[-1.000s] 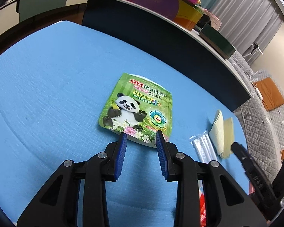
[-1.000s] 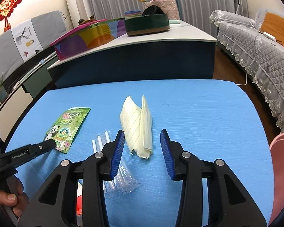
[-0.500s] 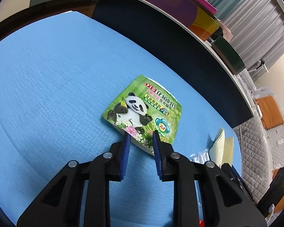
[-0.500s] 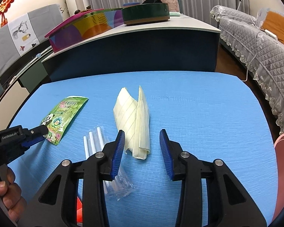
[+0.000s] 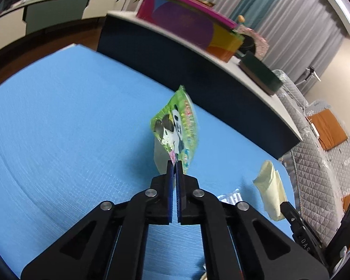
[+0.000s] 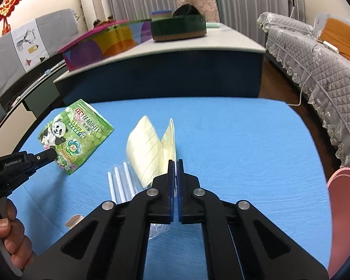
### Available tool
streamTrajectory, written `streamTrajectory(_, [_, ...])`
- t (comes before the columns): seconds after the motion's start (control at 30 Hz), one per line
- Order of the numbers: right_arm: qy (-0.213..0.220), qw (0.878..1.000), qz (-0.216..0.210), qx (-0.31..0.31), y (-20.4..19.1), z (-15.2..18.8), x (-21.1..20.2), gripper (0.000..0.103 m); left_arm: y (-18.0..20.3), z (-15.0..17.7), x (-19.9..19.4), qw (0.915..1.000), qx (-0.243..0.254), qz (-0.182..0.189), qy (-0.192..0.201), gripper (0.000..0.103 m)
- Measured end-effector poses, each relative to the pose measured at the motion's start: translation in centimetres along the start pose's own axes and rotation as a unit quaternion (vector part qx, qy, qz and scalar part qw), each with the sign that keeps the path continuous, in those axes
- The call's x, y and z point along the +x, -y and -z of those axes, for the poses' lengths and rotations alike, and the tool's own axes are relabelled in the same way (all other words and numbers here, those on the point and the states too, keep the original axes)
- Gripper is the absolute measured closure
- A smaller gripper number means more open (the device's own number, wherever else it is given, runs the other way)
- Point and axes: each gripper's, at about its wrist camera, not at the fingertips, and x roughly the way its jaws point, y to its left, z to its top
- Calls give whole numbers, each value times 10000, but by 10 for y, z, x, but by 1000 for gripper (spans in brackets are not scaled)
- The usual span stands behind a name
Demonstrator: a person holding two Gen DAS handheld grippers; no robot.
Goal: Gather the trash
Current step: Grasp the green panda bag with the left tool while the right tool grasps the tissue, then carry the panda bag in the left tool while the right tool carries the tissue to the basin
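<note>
The left gripper [image 5: 174, 163] is seen with its blue pads pressed together on the near edge of the green panda pouch [image 5: 177, 126], which is held clear of the blue table [image 5: 58, 128] and stands edge-on and tilted in the left wrist view. In the right wrist view the same pouch [image 6: 75, 135] is shown raised at the far left of the table, pinched at its near corner by the black tips of the left gripper [image 6: 52, 154], whose handle is grasped by a hand [image 6: 9, 240] at the lower left edge.

The right gripper [image 6: 175, 163] is likewise closed, its pads clamped on the near right edge of the folded cream paper [image 6: 149, 149], which is lined and folded in two leaves. Whether the paper is lifted off the table cannot be told from that view; in the left wrist view the cream paper [image 5: 270, 186] is seen held up at the right by a black tip.

Just left of the cream paper, a clear plastic packet of white straws [image 6: 121, 184] is laid flat on the table, partly hidden behind the right gripper's arms. A pink rounded object [image 6: 343, 210] is cut off at the right edge. Beyond the table, a dark blue counter [image 6: 165, 79] is seen, bearing a multicoloured box [image 6: 105, 39] and a dark green container [image 6: 178, 26]. A grey quilted sofa [image 6: 326, 70] with an orange cushion [image 6: 340, 37] is placed at the far right.
</note>
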Motion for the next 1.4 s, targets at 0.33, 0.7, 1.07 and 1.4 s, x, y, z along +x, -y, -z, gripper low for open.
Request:
streamTrajectory(0.33, [282,9993,249,-27,7,1,-47,101,22,1,-37,9975,595,126,369,103])
streamTrajectory(0.7, [513,9972,531,85,25,-5,-111,101,46,12,-72,9926,1049,247,551,103])
streamTrajectory(1.07, [886,9930,787,-10,45,-18,-182,101,67,28,-96,9855,1490,435,683,103])
streamTrajectory(1.4, [992,9899,995,162,71,2,-192,101,98,50,-104,9728,2115,586,736,103])
